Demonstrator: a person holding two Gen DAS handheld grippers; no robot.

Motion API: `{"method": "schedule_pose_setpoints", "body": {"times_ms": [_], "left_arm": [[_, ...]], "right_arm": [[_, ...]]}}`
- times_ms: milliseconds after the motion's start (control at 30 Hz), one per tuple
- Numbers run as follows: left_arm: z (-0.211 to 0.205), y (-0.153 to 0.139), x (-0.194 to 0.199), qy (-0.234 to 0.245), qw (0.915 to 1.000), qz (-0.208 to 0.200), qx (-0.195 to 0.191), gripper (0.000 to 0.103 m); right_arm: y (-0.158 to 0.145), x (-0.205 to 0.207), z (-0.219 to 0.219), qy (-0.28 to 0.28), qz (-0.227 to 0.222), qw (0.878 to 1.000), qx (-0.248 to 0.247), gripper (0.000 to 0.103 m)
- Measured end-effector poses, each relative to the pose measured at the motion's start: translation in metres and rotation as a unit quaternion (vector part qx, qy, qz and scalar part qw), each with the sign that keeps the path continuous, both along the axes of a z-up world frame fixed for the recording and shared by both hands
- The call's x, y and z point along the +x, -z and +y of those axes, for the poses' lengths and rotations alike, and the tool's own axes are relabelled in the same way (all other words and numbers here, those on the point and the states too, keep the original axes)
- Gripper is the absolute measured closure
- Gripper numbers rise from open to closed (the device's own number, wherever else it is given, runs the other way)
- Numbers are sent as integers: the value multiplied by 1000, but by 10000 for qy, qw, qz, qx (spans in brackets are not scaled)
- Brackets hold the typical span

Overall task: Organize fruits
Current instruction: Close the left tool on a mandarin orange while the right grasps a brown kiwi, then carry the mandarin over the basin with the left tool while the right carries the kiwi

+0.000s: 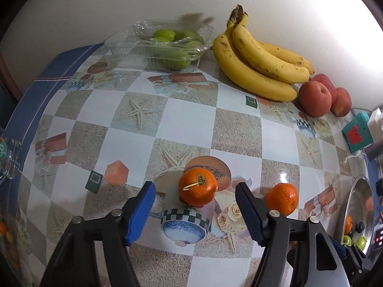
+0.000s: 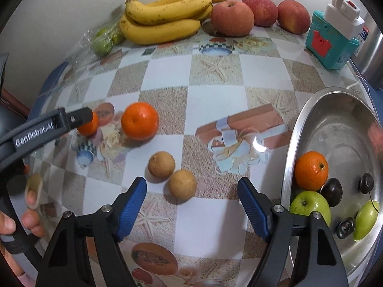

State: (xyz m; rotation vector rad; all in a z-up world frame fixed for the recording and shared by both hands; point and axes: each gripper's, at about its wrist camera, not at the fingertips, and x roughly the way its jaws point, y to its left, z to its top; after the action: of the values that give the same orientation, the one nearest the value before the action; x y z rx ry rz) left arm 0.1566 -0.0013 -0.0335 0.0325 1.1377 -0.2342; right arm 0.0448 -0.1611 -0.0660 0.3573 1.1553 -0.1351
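Straddling tangerine, left tool released; right tool released around brown fruit.

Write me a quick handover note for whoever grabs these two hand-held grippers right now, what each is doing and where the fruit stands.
Left hand-held gripper: open, jaws either side of an orange on the table, pads not touching it.
Right hand-held gripper: open, holding nothing, over two small brown fruits.
Done: the metal bowl at right holds one orange, green fruits and some dark ones.
Left: a second loose orange, the brown fruits, and by the wall the bananas, apples and a clear tub of green fruit.
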Motion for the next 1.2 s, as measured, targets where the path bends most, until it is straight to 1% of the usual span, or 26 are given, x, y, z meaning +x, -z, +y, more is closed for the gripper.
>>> {"method": "schedule_pose_setpoints", "body": {"times_ms": [133, 167, 200, 233, 300, 367, 433, 500, 533, 667, 700, 933, 1200], "left_arm": [[-3, 4, 0, 24, 10000, -13, 37, 37], [-4, 4, 0, 29, 10000, -23, 57, 41], [-5, 5, 0, 39, 10000, -28, 81, 44], [-6, 6, -1, 51, 9999, -38, 117, 49], [-8, 7, -1, 78, 9998, -73, 186, 52], [-9, 7, -1, 85, 9997, -97, 227, 62], [-8, 7, -1, 72, 9996, -121, 251, 64], [-8, 7, -1, 86, 9996, -126, 252, 64], [-7, 8, -1, 78, 9996, -118, 241, 64], [-6, 4, -1, 33, 9997, -106, 232, 65], [-6, 3, -1, 28, 9996, -103, 245, 65], [-9, -5, -4, 28, 9996, -6, 267, 65], [-6, -19, -10, -19, 9997, -59, 234, 65]], "right_arm": [[2, -1, 1, -30, 28, 10000, -86, 41], [1, -1, 2, -48, 30, 9999, -117, 44], [1, -2, 2, -60, 25, 9999, -127, 49], [1, -2, 2, -72, 26, 9999, -133, 53], [1, -2, 2, -73, 33, 9998, -157, 55], [1, 0, 4, -84, 21, 9999, -122, 58], [1, 1, 4, -103, -8, 9999, -76, 64], [1, 1, 5, -121, -18, 9999, -94, 66], [0, 1, 5, -134, -29, 9999, -85, 69], [0, 1, 4, -129, -62, 9999, -29, 74], [0, 0, 4, -136, -71, 9999, -3, 77], [-1, -2, 5, -195, -156, 9997, 50, 78], [-11, -9, 0, -147, -305, 9992, 226, 78]]}}
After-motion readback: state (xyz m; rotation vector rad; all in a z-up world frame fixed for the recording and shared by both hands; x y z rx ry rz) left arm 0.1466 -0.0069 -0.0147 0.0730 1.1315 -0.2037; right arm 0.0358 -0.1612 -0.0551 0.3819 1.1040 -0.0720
